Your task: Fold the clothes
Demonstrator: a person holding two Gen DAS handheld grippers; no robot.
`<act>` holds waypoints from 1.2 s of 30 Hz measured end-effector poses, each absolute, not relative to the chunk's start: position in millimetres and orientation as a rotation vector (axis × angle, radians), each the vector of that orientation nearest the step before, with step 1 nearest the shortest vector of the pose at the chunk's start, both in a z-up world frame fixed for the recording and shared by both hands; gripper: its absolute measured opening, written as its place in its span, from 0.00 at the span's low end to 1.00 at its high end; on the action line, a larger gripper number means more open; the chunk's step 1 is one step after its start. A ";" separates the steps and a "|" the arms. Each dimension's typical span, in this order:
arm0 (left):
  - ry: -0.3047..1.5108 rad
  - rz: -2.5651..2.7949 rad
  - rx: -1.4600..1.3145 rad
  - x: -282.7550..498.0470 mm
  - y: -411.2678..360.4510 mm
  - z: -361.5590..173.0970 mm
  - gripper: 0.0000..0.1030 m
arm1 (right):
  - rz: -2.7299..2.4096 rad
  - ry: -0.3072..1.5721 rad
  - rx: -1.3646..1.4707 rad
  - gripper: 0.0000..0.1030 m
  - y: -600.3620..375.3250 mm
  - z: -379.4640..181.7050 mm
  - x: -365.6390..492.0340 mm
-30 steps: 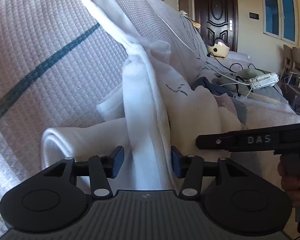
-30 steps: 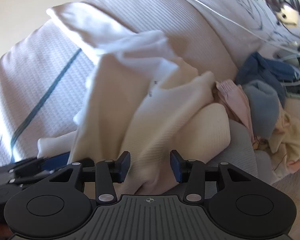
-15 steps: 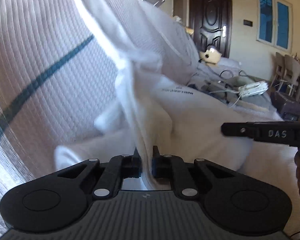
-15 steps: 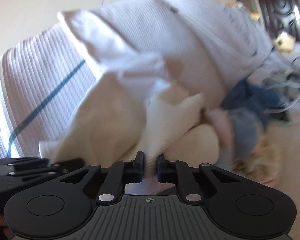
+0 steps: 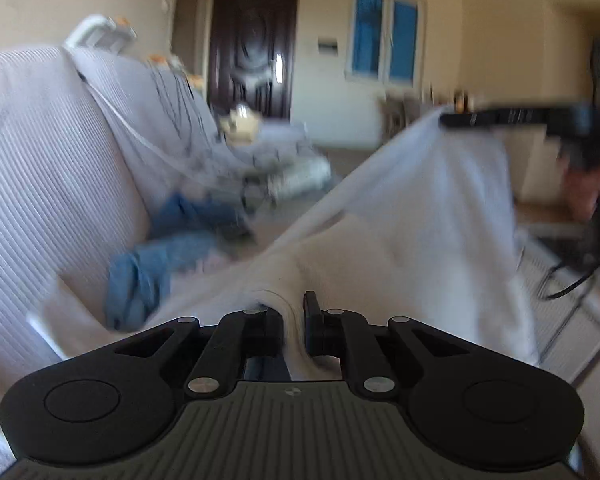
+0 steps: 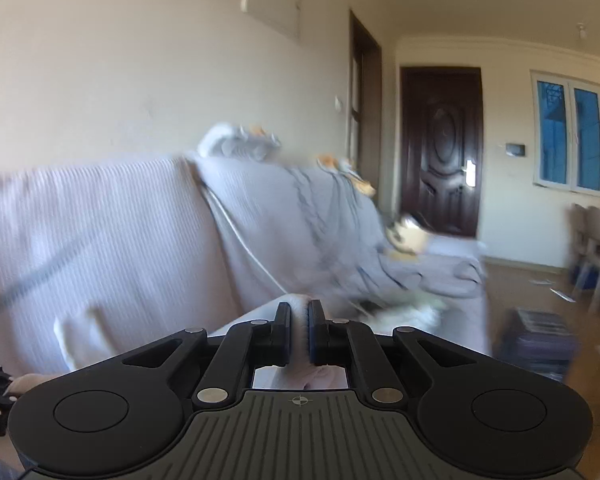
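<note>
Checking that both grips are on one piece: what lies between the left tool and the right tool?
The white garment spans it, pinched in the left tool and running up to the right tool, seen in the left wrist view.

A sofa point(image 6: 112, 240) draped in a pale ribbed cover fills nine o'clock, a dark stripe crossing its backrest. Behind it rises a plain cream wall point(image 6: 140, 60). At two o'clock a dark panelled door point(image 6: 440, 152) stands shut, and at three o'clock daylight glows blue through a window point(image 6: 568, 136). Chairs point(image 6: 596, 248) stand on the brown wooden floor point(image 6: 520, 292) at four o'clock
</note>
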State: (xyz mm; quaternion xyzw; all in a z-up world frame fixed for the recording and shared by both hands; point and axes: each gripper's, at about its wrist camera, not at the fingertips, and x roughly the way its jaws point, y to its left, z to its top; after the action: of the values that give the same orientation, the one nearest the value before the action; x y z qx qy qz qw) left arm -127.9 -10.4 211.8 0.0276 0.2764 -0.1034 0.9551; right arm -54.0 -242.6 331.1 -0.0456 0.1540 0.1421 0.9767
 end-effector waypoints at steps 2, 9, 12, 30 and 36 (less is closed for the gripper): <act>0.672 -0.208 0.136 -121.2 -30.2 170.5 0.08 | 0.246 0.454 -0.084 0.16 -263.4 301.7 -46.8; 0.862 -0.197 0.213 -119.2 -34.7 116.2 0.14 | 0.126 0.688 -0.055 0.21 -313.6 210.3 -36.9; 0.848 -0.194 0.201 -120.7 -24.7 135.3 0.23 | 0.115 0.695 -0.017 0.35 -326.5 202.8 -39.5; 0.731 -0.373 0.260 89.5 -63.9 179.1 0.57 | 0.430 0.796 -0.013 0.48 -305.7 190.6 68.3; 0.858 -0.403 0.375 134.2 -84.9 124.4 0.57 | 0.496 0.919 -0.067 0.49 -284.0 162.8 124.8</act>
State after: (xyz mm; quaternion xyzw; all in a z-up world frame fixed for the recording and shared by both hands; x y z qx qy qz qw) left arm 134.2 -84.9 124.4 0.1794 0.4105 -0.1931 0.8729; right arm 124.8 -284.0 162.8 -0.0319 0.4390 0.2366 0.8662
